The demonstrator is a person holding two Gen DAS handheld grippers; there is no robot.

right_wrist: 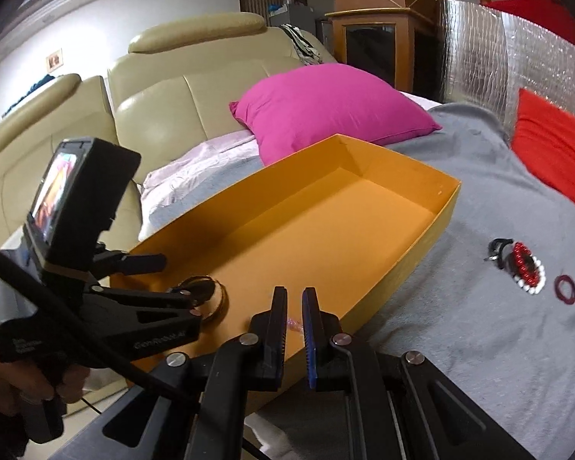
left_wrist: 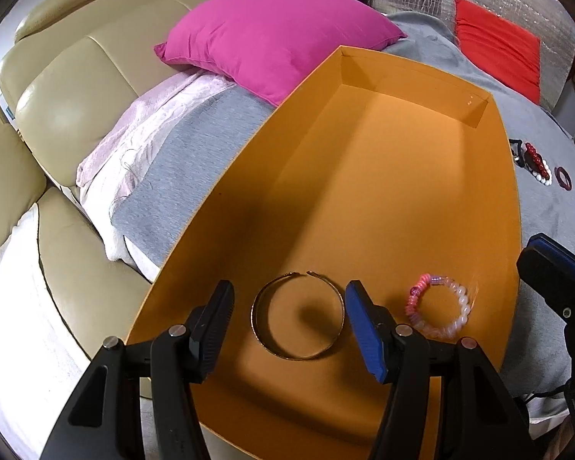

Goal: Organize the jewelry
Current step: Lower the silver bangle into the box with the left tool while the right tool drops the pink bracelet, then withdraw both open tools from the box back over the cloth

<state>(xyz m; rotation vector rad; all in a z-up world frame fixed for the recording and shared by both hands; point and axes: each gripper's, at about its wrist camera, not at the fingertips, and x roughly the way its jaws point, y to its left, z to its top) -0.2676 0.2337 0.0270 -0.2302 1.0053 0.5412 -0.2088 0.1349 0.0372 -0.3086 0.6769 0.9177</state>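
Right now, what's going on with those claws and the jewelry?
Left gripper jaws open around gold bangle in orange box. Right gripper shut, empty. Pink bead bracelet boxed. Nothing blocking.

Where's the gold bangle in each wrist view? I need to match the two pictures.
Left wrist: gold bangle lies on the box floor, low centre, between the left gripper fingers.
Right wrist: gold bangle shows lower left, mostly hidden behind the left gripper.
Shared landmark: the orange box, with the magenta pillow beyond it.
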